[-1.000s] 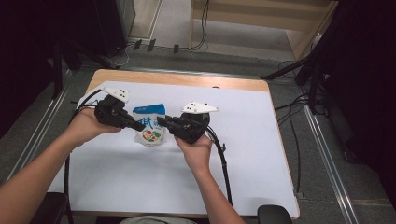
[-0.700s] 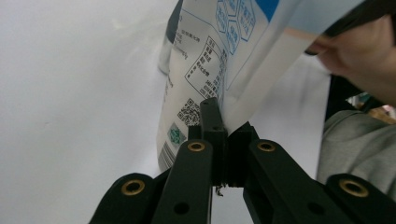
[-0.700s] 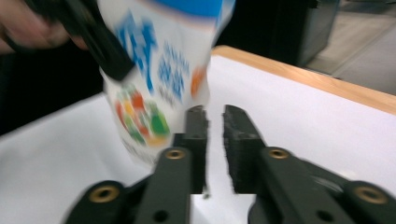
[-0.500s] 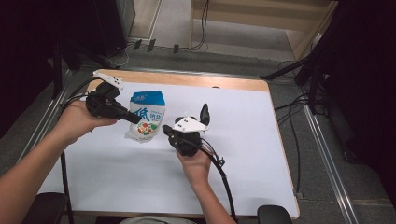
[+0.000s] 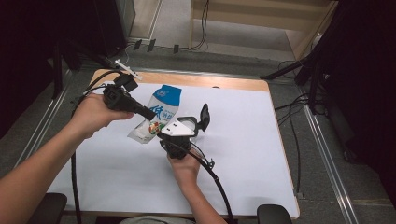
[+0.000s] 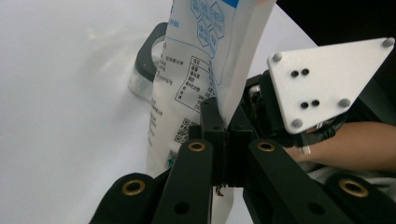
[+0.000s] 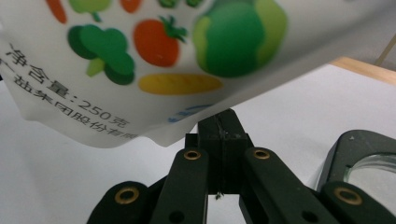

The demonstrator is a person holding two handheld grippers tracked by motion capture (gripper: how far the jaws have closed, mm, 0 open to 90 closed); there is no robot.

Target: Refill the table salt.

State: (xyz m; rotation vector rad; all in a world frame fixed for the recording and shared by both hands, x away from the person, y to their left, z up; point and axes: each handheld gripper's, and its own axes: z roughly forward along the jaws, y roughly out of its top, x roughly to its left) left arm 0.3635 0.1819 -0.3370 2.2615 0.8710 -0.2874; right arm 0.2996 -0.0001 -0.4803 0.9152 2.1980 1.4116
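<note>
High view: a white counter (image 5: 261, 140) with a wooden edge stands on grey floor (image 5: 177, 28) beyond both claws. The left claw (image 5: 150, 113) pinches the pouch (image 5: 161, 109). The right claw (image 7: 219, 123) is closed just under its bottom edge, near a glass container (image 5: 189, 123).

pouch (image 5: 160, 112) above table (image 5: 261, 140) — left tool (image 5: 150, 113) beside, right tool (image 5: 164, 136) below

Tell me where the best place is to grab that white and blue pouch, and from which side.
Grip the pouch by a flat side edge, coming in from the side. It is thin and limp, so only a seam fits between the jaws. The left gripper is shut on one side edge; the right gripper pinches the lower edge beneath the vegetable print.
</note>
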